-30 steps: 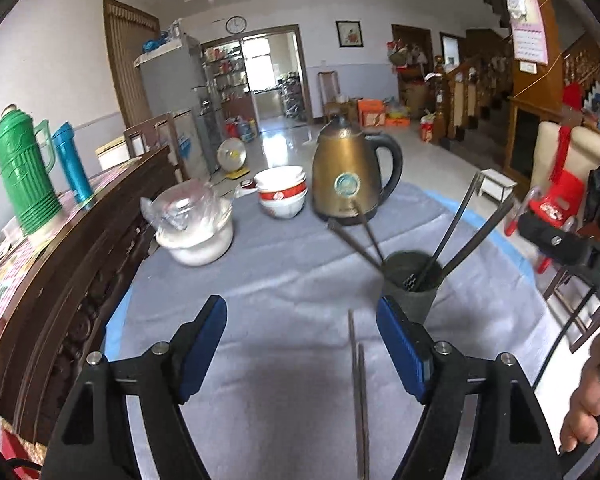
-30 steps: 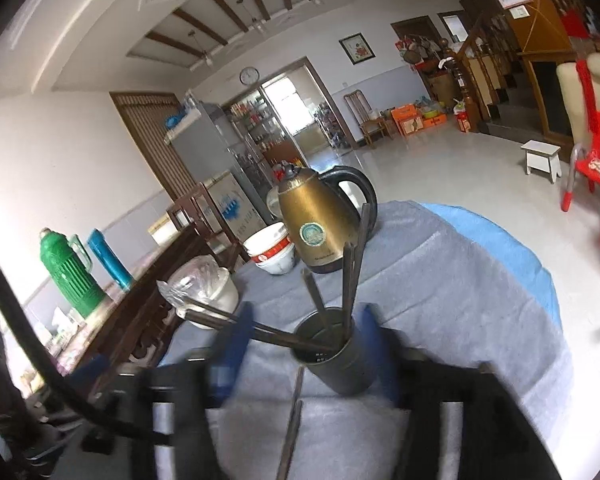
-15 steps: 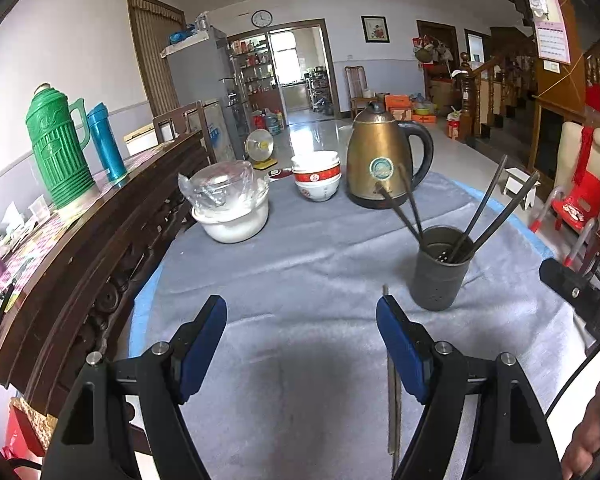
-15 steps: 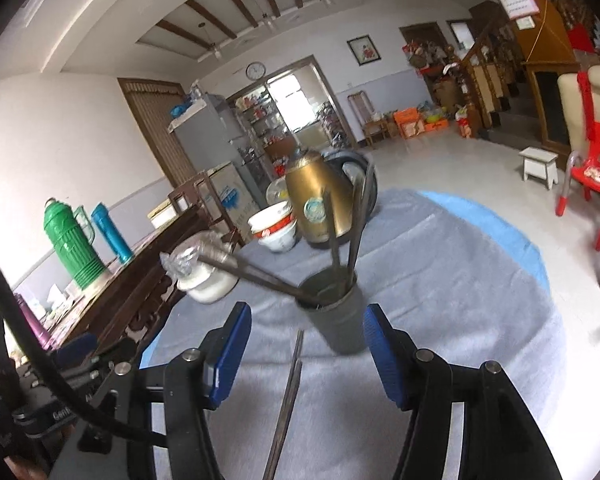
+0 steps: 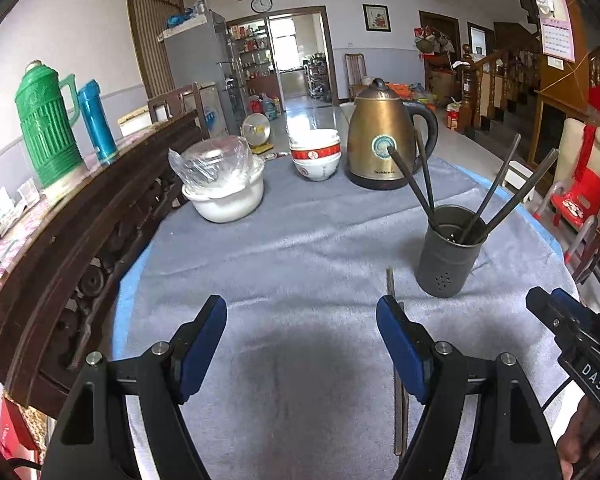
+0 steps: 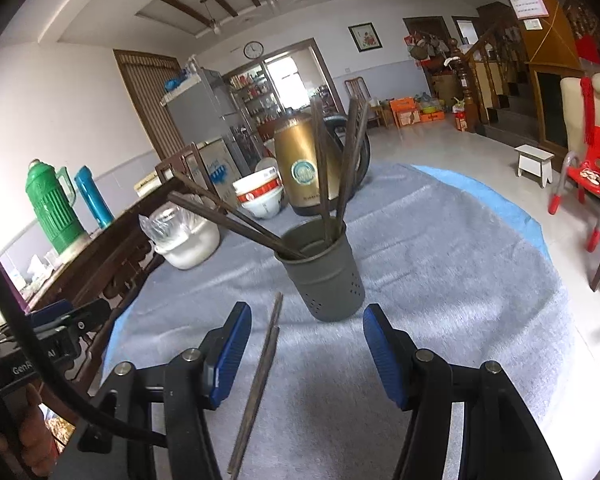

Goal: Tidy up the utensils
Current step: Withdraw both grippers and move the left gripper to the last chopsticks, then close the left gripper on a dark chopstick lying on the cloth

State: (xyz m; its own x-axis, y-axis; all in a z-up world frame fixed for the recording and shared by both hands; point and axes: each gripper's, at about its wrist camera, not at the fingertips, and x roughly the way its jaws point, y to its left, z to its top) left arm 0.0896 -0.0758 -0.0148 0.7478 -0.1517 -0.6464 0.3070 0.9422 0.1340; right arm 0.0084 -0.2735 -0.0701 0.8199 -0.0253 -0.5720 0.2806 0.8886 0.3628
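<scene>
At the bottom of the left wrist view, the left gripper (image 5: 301,332) stands wide open over bare grey cloth (image 5: 300,264), nothing between its blue pads. At the lower right of that frame a black tool body reads "DAS" (image 5: 594,376), with part of a hand (image 5: 580,440) below it.

In the right wrist view the right gripper (image 6: 307,334) is tilted down toward the table, jaws parted and holding nothing. A pair of loose chopsticks (image 6: 260,380) lies flat on the cloth, running from the bottom of the frame up between the pads, nearer the left one and not gripped. At lower left, another black tool shows "Gen".

Just past the chopstick tips, at frame centre, stands the dark utensil holder (image 6: 328,280) with several chopsticks (image 6: 320,168) leaning out of it.

Farther up sit a gold kettle (image 5: 380,140) with an unreadable round badge, stacked bowls (image 5: 315,158), a wrapped white pot (image 5: 224,188), and a green thermos (image 5: 46,120) at upper left.
</scene>
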